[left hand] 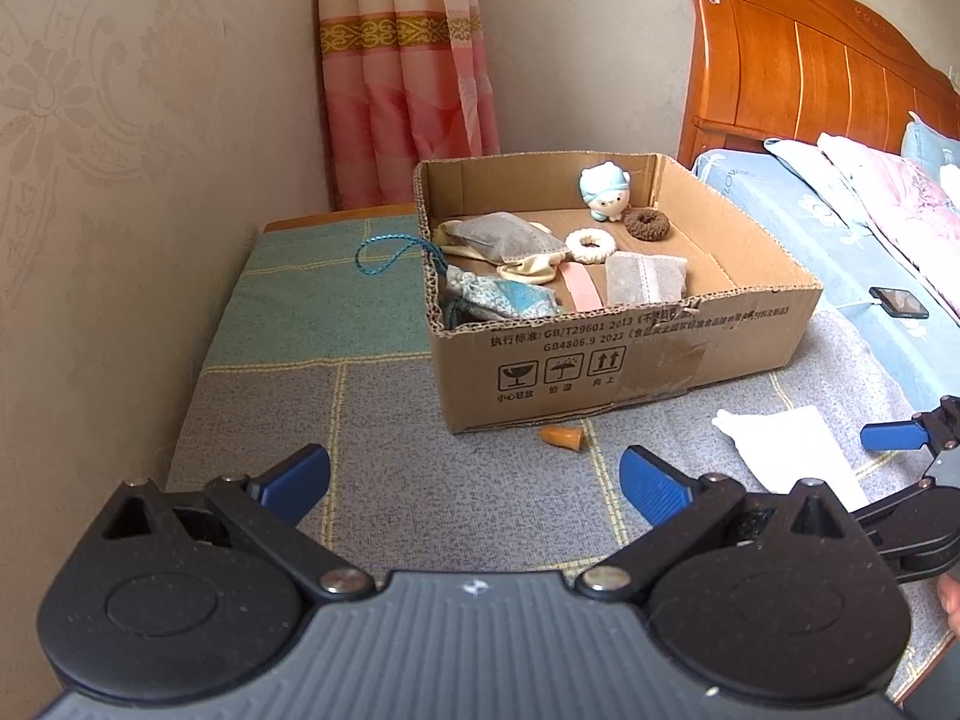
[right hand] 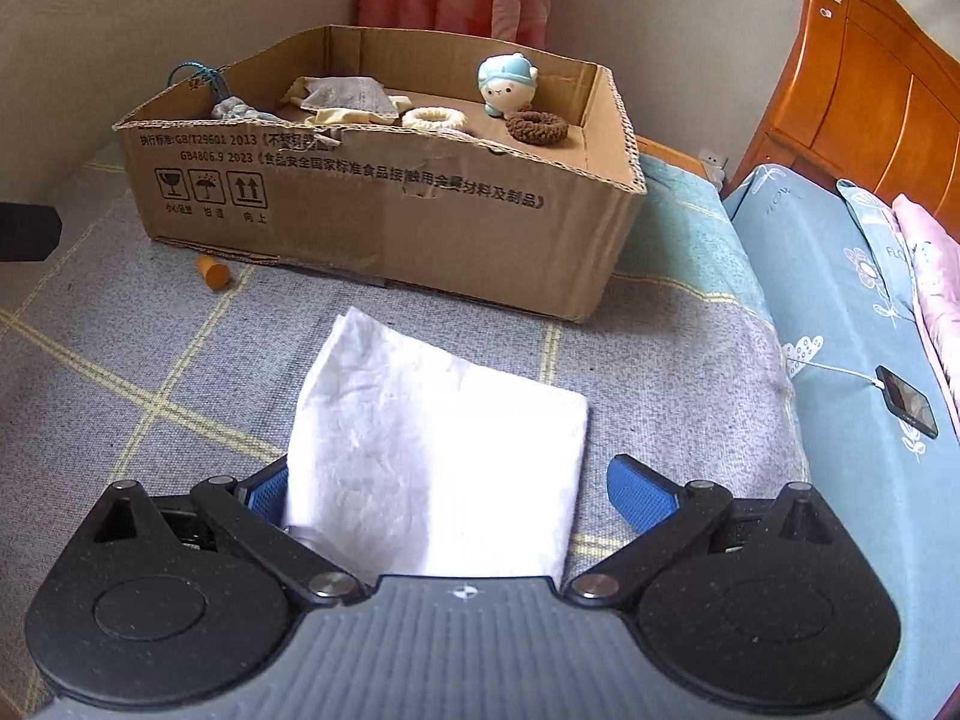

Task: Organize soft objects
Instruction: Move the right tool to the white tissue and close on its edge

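An open cardboard box stands on the patchwork blanket. It holds a blue plush toy, a brown scrunchie, a white scrunchie, grey sachets and a floral pouch. A white folded cloth lies flat in front of the box. My right gripper is open, with its blue fingers either side of the cloth's near end. My left gripper hovers open and empty over the blanket, short of the box. A small orange cone lies by the box's front wall.
A wall runs close along the left, with a pink curtain behind the box. The bed with its wooden headboard and pillows is on the right. A phone on a white cable lies on the blue sheet. A blue cord hangs over the box's left wall.
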`<state>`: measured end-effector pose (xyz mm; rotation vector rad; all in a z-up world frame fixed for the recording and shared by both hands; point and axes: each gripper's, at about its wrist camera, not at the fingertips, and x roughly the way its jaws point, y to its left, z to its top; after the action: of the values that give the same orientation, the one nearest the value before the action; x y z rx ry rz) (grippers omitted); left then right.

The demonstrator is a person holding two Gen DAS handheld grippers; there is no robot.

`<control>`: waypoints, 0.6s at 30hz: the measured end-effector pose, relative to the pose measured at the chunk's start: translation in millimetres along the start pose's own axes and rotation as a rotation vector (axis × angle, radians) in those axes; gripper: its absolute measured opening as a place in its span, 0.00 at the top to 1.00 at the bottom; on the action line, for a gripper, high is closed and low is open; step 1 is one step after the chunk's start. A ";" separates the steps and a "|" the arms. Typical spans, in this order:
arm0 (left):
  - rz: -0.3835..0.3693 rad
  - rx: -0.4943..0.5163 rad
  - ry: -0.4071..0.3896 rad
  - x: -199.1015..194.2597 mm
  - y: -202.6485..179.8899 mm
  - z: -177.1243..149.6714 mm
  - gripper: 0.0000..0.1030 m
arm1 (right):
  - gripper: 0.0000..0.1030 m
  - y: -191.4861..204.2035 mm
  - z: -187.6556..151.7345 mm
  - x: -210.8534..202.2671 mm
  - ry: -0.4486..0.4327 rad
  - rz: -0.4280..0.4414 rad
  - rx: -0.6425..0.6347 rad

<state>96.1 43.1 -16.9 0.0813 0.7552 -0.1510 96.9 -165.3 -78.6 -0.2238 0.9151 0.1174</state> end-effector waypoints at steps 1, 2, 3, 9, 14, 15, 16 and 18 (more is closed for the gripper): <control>-0.008 0.009 0.002 2.8 -2.3 -0.3 0.01 | 0.00 -5.1 -1.7 0.5 0.005 0.003 0.017; -0.018 0.016 0.006 6.2 -4.4 -0.4 0.01 | 0.00 -10.6 -3.5 1.1 0.011 0.016 0.036; -0.031 0.023 0.012 10.4 -6.7 -0.8 0.01 | 0.00 -16.1 -5.3 1.7 0.017 0.035 0.059; -0.099 0.026 0.058 44.9 -14.6 -6.3 0.01 | 0.00 -20.8 -10.9 3.5 -0.002 0.066 0.071; -0.141 0.027 0.098 71.2 -17.7 -14.7 0.01 | 0.00 -20.6 -12.2 1.7 -0.011 0.075 0.061; -0.145 0.038 0.086 72.6 -19.2 -15.9 0.01 | 0.00 -20.6 -12.5 1.5 -0.013 0.077 0.059; -0.144 0.050 0.080 73.6 -20.6 -16.3 0.01 | 0.00 -20.6 -12.8 1.3 -0.016 0.077 0.058; -0.159 0.077 0.074 75.7 -24.6 -14.9 0.01 | 0.00 -20.5 -14.4 0.4 -0.025 0.079 0.055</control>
<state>136.4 12.6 -80.3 0.1002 0.8296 -0.3303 90.1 -188.6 -84.5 -0.1346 0.9016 0.1673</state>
